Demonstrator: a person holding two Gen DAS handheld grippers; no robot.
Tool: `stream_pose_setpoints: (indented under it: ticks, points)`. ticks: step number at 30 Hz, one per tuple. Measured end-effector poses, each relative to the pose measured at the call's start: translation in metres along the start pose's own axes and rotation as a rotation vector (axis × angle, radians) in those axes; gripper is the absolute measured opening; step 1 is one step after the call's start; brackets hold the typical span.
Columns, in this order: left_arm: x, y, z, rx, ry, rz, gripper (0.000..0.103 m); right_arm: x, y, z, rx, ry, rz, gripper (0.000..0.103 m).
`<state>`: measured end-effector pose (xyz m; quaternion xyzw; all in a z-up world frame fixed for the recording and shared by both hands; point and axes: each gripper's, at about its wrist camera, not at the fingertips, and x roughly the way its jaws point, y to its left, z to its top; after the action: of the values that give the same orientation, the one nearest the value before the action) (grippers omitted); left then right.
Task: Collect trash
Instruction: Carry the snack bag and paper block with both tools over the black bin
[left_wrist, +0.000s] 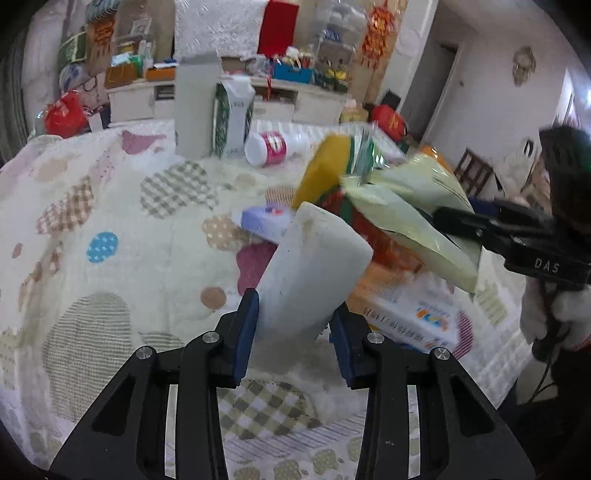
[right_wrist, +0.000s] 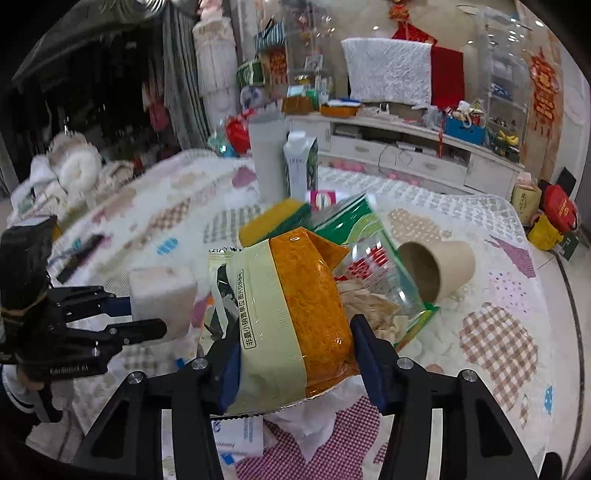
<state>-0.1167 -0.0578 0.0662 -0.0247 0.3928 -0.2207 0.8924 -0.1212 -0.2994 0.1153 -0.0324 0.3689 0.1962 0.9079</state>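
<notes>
Trash half gathered: left gripper (left_wrist: 293, 334) clamping foam block (left_wrist: 314, 266), right gripper (right_wrist: 299, 354) clamping snack bag (right_wrist: 295, 314); cup (right_wrist: 439, 269), wrappers (right_wrist: 373, 254) left on bed (right_wrist: 498, 332).

Legible markings:
- "DAS", white letters, is showing on the black body of the right gripper (left_wrist: 439, 218) in the left wrist view.
- "非最小销售单位 图片仅供参考" is running along the pale green band of the snack packet (right_wrist: 284, 314) in the right wrist view.
- Print on the white box (left_wrist: 413, 321) and milk carton (right_wrist: 301, 166) is reading too blurred.

Right gripper (right_wrist: 295, 354) jaws clamp an orange snack packet (right_wrist: 295, 306) above the quilt (right_wrist: 498, 332).
</notes>
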Motion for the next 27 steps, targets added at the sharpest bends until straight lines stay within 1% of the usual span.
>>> stream_pose_setpoints:
  ticks: [3, 5, 10, 17, 22, 27]
  points:
    - [-0.018, -0.007, 0.008, -0.004, -0.026, 0.001, 0.036, -0.022, -0.008, 0.002, 0.038, -0.048, 0.013, 0.052]
    - [-0.027, -0.016, 0.013, -0.003, -0.03, -0.023, 0.036, -0.038, -0.013, 0.002, 0.056, -0.08, 0.011, 0.052]
    - [-0.038, -0.06, 0.022, 0.049, -0.044, -0.085, 0.036, -0.074, -0.027, -0.006, 0.085, -0.129, -0.022, 0.052]
    - [-0.018, -0.131, 0.027, 0.117, -0.006, -0.176, 0.036, -0.109, -0.06, -0.041, 0.145, -0.123, -0.156, 0.052]
    - [0.008, -0.185, 0.026, 0.161, 0.045, -0.228, 0.036, -0.132, -0.099, -0.074, 0.23, -0.109, -0.248, 0.052]
    - [0.031, -0.24, 0.022, 0.21, 0.087, -0.292, 0.036, -0.153, -0.137, -0.109, 0.311, -0.09, -0.366, 0.053]
